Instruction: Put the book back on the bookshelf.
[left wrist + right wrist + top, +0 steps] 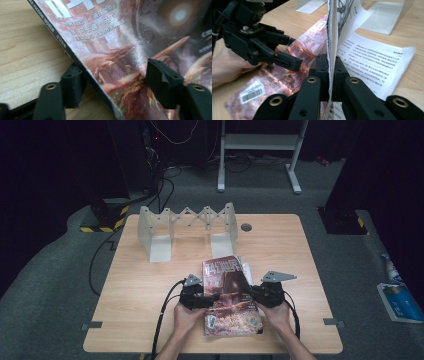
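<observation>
Magazine (231,295): lying near the table's (140,285) front edge, just right of its middle, cover up.
Left gripper (212,298): at the spine edge, jaws apart, straddling the spine (82,67); one over the cover, one on the table side, pads not pressing.
Right gripper (329,65): clamped tight on a thin sheaf of pages (332,30), held up on edge.
Open page (372,62): spread flat beside it.
Folding rack (187,227): at the far edge, well apart.

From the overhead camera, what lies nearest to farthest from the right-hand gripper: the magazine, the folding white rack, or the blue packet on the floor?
1. Magazine, at the right gripper, its pages between the jaws.
2. Folding white rack, at the table's far side.
3. Blue packet, on the floor far right; nearly level with the rack.
</observation>
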`<state>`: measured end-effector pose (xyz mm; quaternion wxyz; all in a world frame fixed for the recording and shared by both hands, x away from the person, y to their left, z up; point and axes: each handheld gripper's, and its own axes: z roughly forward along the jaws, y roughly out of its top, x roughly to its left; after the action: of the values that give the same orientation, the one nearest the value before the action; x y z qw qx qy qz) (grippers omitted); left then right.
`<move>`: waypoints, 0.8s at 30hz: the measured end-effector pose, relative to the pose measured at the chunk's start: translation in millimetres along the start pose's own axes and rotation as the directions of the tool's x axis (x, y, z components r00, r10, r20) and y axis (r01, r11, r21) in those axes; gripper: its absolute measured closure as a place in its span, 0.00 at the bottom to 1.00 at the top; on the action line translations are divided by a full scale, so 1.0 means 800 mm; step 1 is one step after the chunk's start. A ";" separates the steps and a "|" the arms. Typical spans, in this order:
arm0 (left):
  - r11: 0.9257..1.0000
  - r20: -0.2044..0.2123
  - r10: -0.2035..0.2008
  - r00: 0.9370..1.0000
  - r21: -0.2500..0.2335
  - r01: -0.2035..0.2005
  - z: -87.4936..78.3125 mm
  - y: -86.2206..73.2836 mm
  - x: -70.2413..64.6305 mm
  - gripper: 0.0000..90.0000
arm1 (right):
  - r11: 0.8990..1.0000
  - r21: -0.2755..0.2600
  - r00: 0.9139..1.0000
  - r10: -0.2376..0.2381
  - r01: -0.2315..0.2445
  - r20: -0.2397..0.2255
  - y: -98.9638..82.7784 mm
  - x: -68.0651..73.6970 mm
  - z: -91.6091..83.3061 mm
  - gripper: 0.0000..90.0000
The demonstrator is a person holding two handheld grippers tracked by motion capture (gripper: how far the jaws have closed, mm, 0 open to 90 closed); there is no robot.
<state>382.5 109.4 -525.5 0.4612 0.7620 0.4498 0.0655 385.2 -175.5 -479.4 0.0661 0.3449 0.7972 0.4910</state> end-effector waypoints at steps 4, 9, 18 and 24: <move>1.000 -0.003 0.009 1.000 0.002 -0.009 -0.003 0.000 0.001 0.52 | 1.000 0.029 0.999 -0.010 0.009 0.033 -0.002 -0.002 0.007 0.97; 1.000 -0.019 0.019 1.000 0.007 -0.019 -0.005 0.001 -0.001 0.58 | 0.997 0.071 0.996 -0.009 0.002 0.086 -0.005 -0.006 0.014 0.96; 0.996 -0.053 0.078 0.996 0.036 -0.076 -0.002 0.003 -0.011 0.65 | 0.989 0.146 0.969 -0.007 -0.029 0.246 -0.013 -0.015 0.006 0.74; 0.995 -0.059 0.090 0.994 0.042 -0.088 -0.003 0.005 -0.013 0.65 | 0.991 0.106 0.947 0.042 -0.079 0.317 -0.020 -0.028 -0.019 0.91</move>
<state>377.6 103.0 -517.9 0.4289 0.7878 0.4305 0.1006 387.4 -204.7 -489.8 0.1567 0.4463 0.7930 0.3838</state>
